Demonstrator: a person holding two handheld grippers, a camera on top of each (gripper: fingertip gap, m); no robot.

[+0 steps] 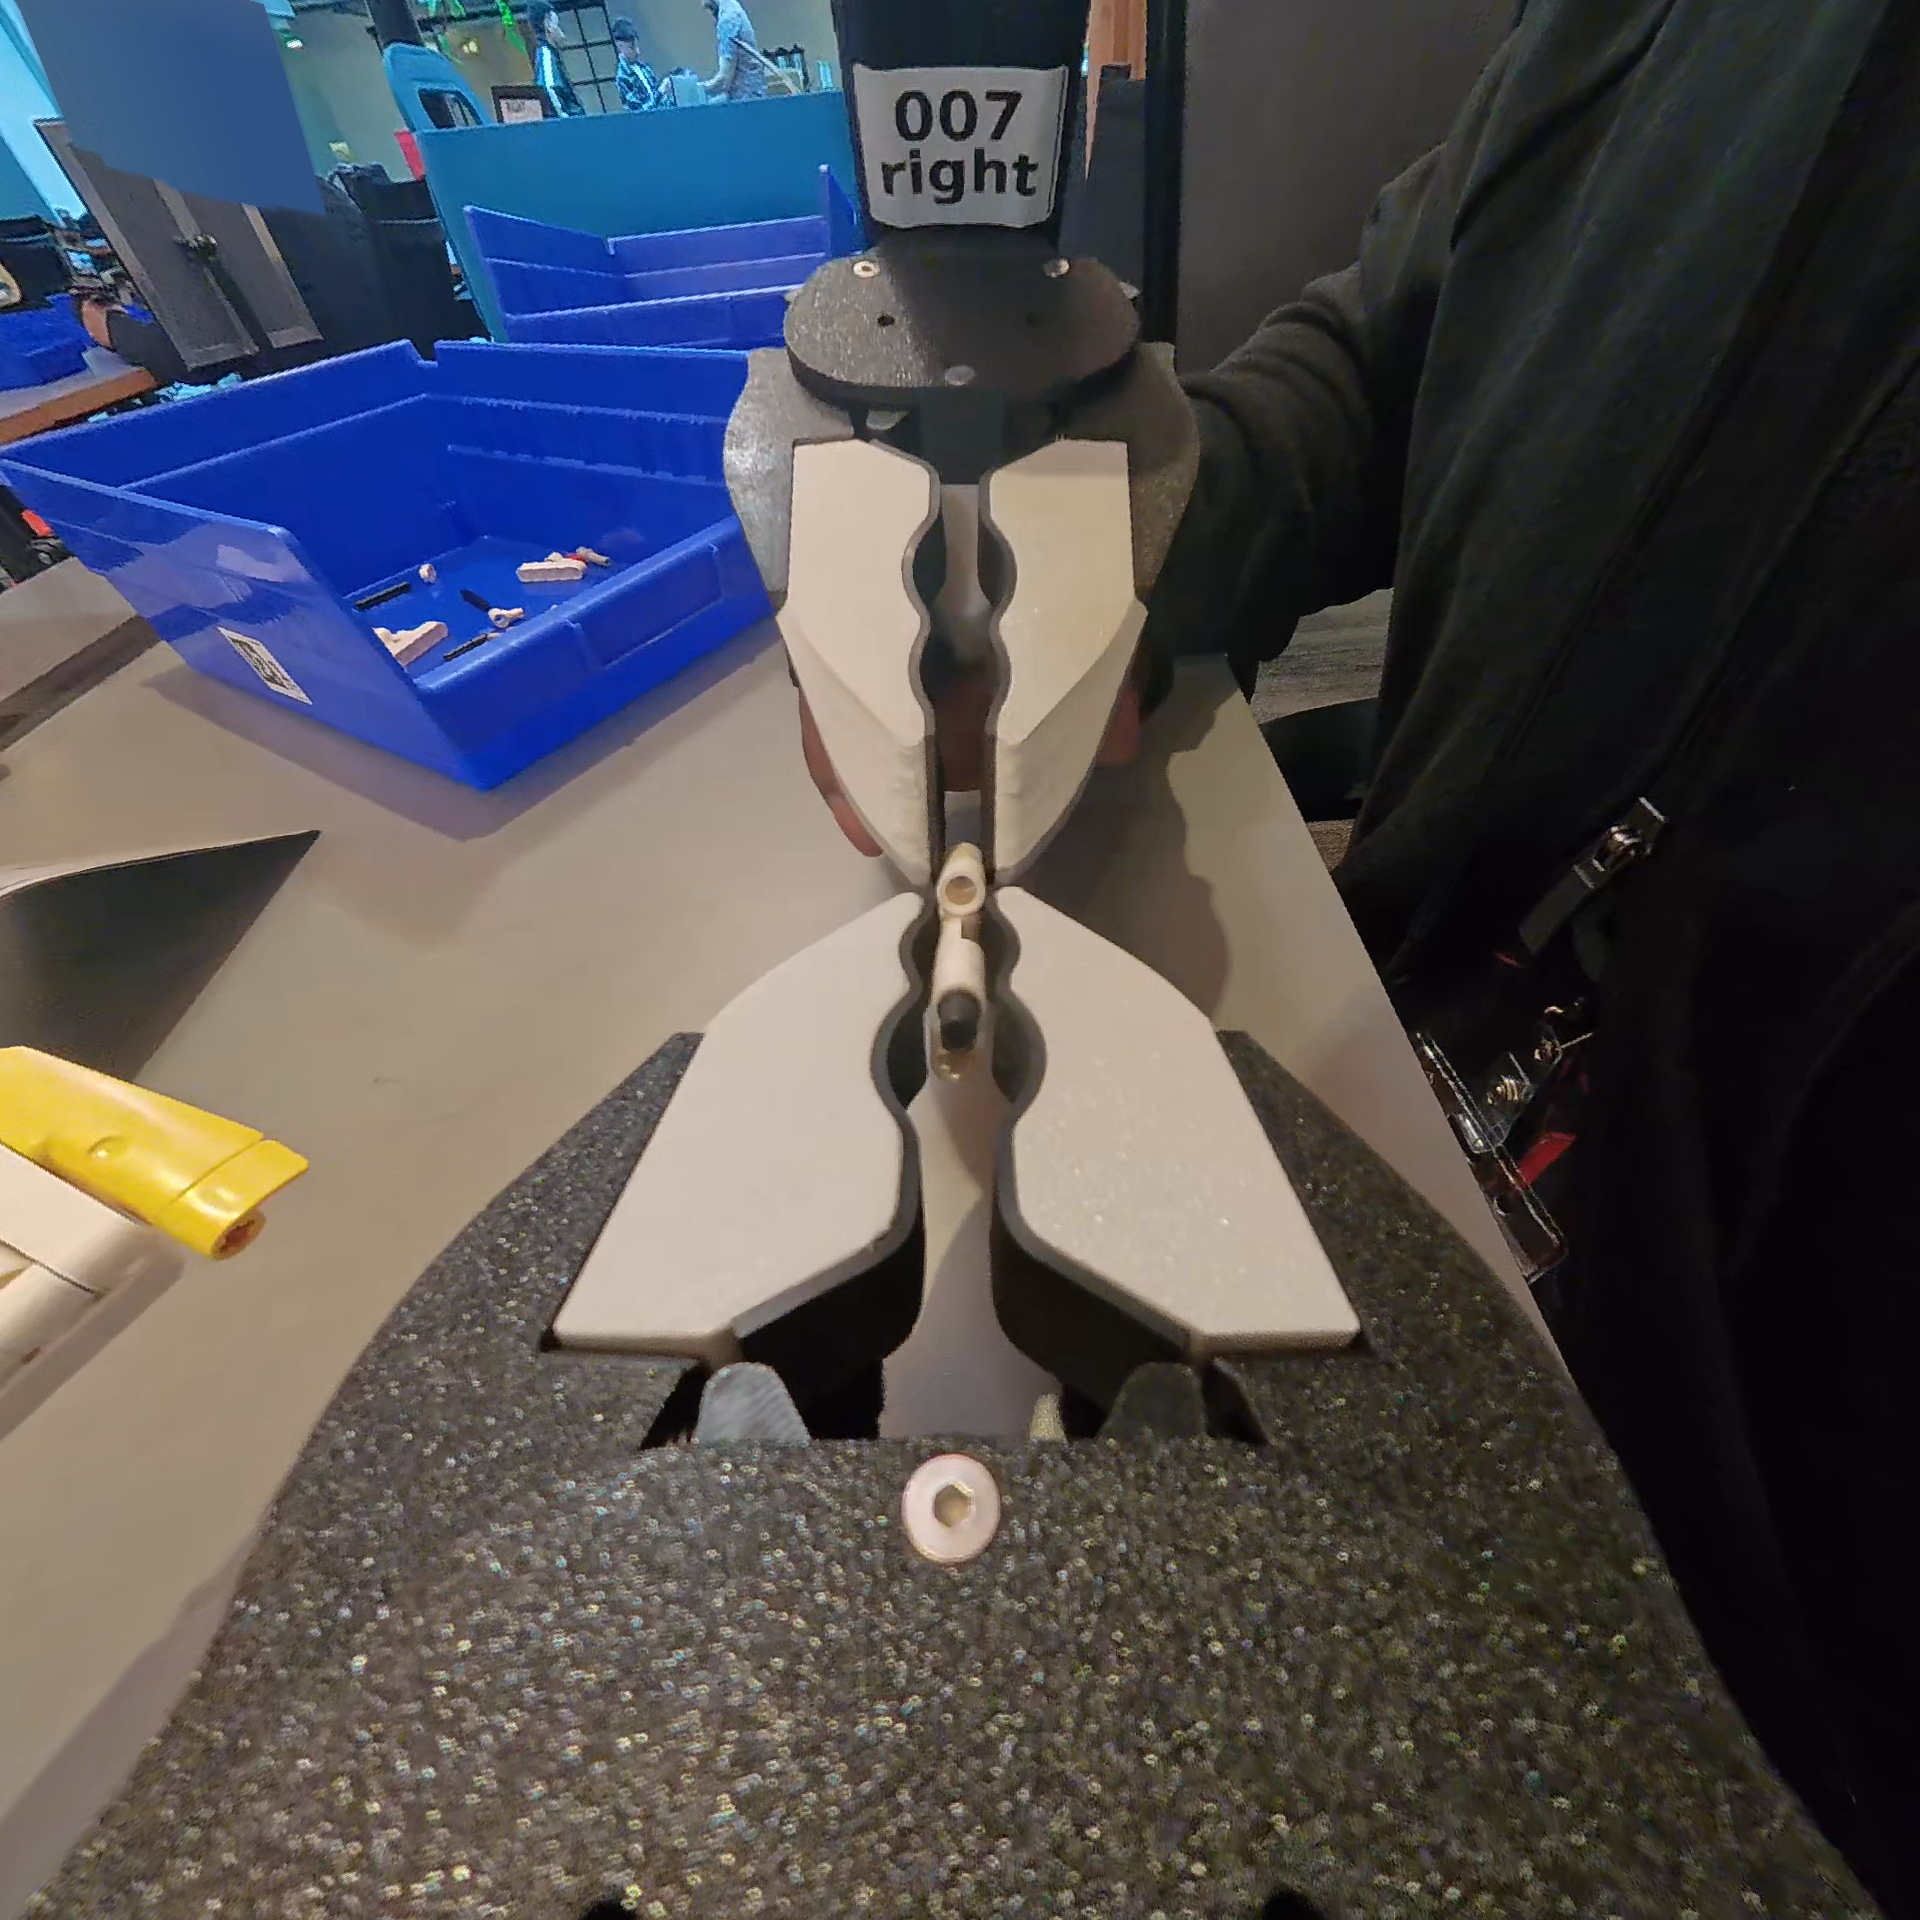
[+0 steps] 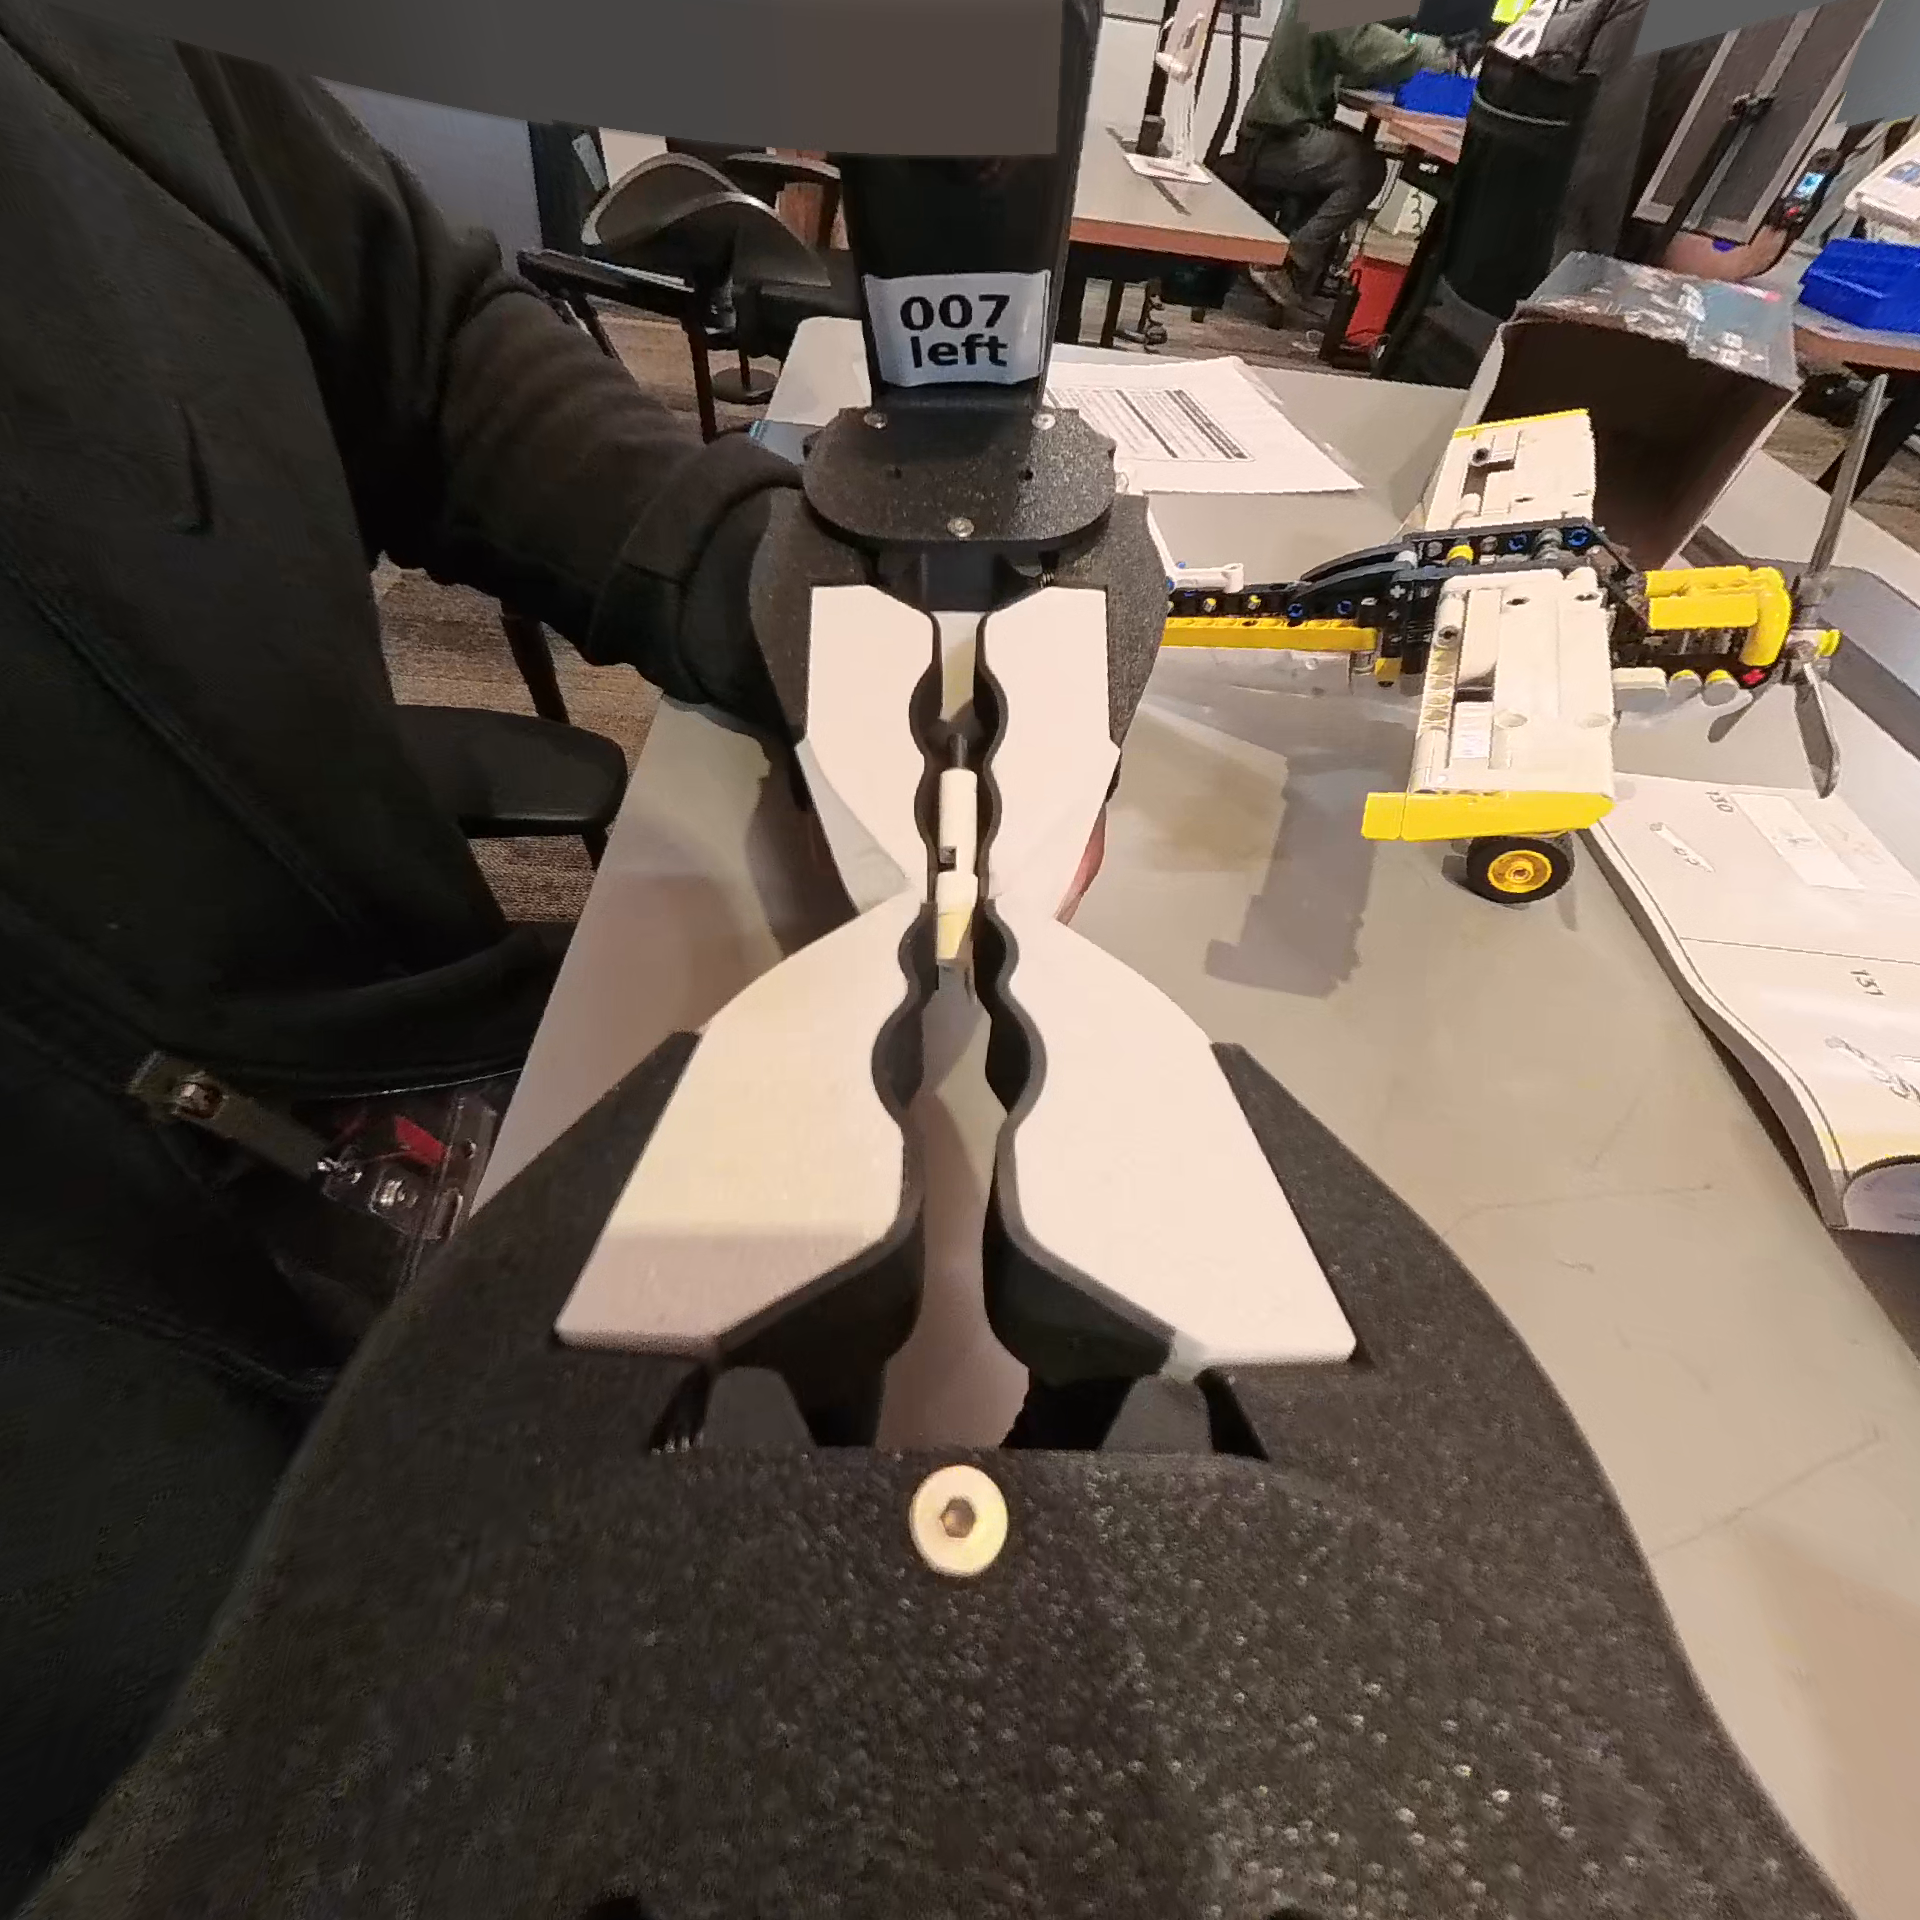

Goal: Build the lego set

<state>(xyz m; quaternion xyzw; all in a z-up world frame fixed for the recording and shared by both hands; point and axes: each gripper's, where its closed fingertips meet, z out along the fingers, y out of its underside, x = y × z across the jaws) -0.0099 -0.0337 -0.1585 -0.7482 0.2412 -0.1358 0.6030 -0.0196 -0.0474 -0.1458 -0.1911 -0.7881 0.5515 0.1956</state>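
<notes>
A blue bin [image 1: 312, 582] of small parts sits far left on the grey table [image 1: 468, 935]; at centre, the left gripper [image 1: 961, 925] pinches a white sleeve on a black pin [image 1: 956, 987], tip to tip with the right gripper [image 2: 956, 914], closed on a cream connector [image 2: 954, 920]; a yellow-and-white model plane [image 2: 1507, 644] stands right

bin [image 1: 343, 499] on table [image 1: 468, 935], model plane [image 2: 1496, 644] beside booklet [image 2: 1787, 997]

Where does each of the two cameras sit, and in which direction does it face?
Left wrist view: sits on the left gripper, faces the right gripper, blue bin and a dark sleeve.
Right wrist view: sits on the right gripper, faces the left gripper and model plane.
Shared: both grippers, tip to tip on small white parts.
</notes>
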